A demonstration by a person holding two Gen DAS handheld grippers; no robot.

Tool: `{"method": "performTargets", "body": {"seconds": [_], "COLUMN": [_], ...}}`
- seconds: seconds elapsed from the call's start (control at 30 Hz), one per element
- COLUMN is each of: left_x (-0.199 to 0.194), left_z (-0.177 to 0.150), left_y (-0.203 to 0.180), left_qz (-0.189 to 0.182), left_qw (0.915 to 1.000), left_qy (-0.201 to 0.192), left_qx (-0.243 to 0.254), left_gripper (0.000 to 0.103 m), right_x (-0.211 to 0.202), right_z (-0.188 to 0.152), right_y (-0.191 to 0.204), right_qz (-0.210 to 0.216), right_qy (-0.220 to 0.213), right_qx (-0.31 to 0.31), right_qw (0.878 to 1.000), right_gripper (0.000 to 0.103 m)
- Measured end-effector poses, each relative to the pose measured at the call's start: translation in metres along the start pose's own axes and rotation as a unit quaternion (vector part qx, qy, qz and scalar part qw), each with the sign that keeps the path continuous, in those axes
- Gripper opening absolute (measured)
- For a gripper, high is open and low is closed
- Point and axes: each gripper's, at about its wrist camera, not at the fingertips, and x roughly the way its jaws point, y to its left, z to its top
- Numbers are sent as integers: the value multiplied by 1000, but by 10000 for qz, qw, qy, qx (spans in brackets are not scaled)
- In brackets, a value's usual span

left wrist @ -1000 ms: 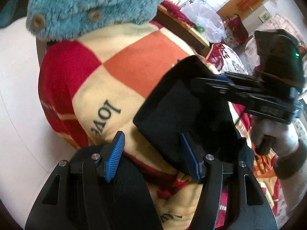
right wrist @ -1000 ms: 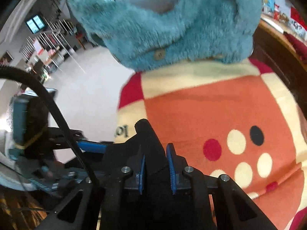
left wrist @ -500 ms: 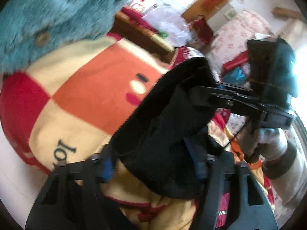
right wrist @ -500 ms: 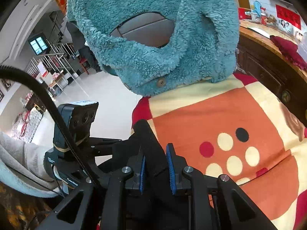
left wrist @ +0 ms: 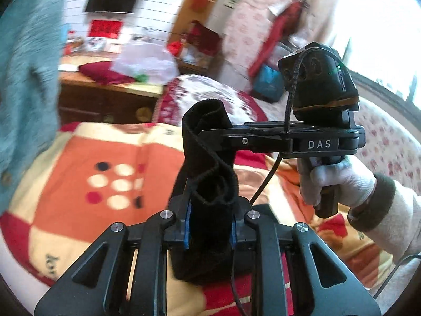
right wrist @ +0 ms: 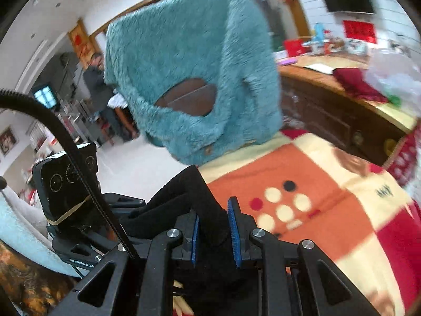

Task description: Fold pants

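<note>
The black pants (left wrist: 208,158) hang as a bunched strip of fabric between both grippers, lifted above the checked blanket (left wrist: 79,158). In the left wrist view my left gripper (left wrist: 209,210) has its jaws closing, and the blue pads press the fabric on both sides. My right gripper (left wrist: 208,133) comes in from the right, held by a white-gloved hand (left wrist: 339,181), and pinches the upper edge of the pants. In the right wrist view the right gripper (right wrist: 214,218) is shut on the pants (right wrist: 184,192), which run left toward the other tool.
A teal fuzzy jacket (right wrist: 189,65) hangs over the far end of the blanket (right wrist: 315,184). Behind stands a dark wooden cabinet (right wrist: 329,115) with a plastic bag (left wrist: 144,60) on top. A person (right wrist: 94,79) stands far back in the room.
Both grippers have risen with the pants, and more of the room shows. The left jaws, wide apart before, have come together on the black fabric. The right stayed shut.
</note>
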Motion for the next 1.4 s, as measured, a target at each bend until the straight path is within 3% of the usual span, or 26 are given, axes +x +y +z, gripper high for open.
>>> {"method": "performTargets", "body": {"seconds": [0.3,0.5,0.6,0.63,0.7,0.77,0.83,0.9,0.97,1.03,1.13,1.27,1.4], "left_x": [83,148,161,161,157,144,135,116,88,70,55,63,99], "left_z": [-28,-74,-85,-84,-84,-80,-78,-72,-61,-52,-38,-30,-31], "left_y": [-86,-125,-135,-136,-141,-146,-148,-144,-133,-120,-92,-62,-44], "left_qz": [-487,-364,-369,-358,-501,-668,-682,-788,-837,-757,-250,97,351], "left_qw": [9908,9785,9786,9788,9764,9740,9706,9694,9743,9782,9851,9898,9888], "left_qy": [857,1494,1511,1491,1584,1655,1832,1882,1649,1513,1294,1227,1420], "left_qx": [922,1375,1350,1356,1377,1393,1401,1362,1284,1200,1103,720,288], "left_gripper": [20,20,20,22,49,59,59,59,59,59,59,59,59], "right_x": [-88,-105,-110,-115,-128,-141,-157,-174,-184,-181,-161,-127,-96], "right_z": [-104,-194,-216,-220,-223,-219,-215,-210,-208,-203,-193,-189,-191], "right_y": [-48,-92,-104,-105,-100,-93,-84,-72,-60,-46,-30,-25,-25], "right_qz": [-511,-967,-1458,-1589,-1754,-2077,-2298,-2215,-2008,-1745,-1721,-1598,-1527], "right_qy": [-676,-717,-568,-560,-657,-705,-892,-1263,-1531,-1565,-1295,-1034,-778], "right_qx": [1302,2483,2856,2965,3016,3009,3054,3120,3158,3100,2902,2843,2817], "right_qw": [9879,9612,9455,9401,9349,9281,9198,9152,9146,9214,9324,9397,9441], "right_gripper": [19,19,19,20,23,30,38,45,48,50,50,50,50]}}
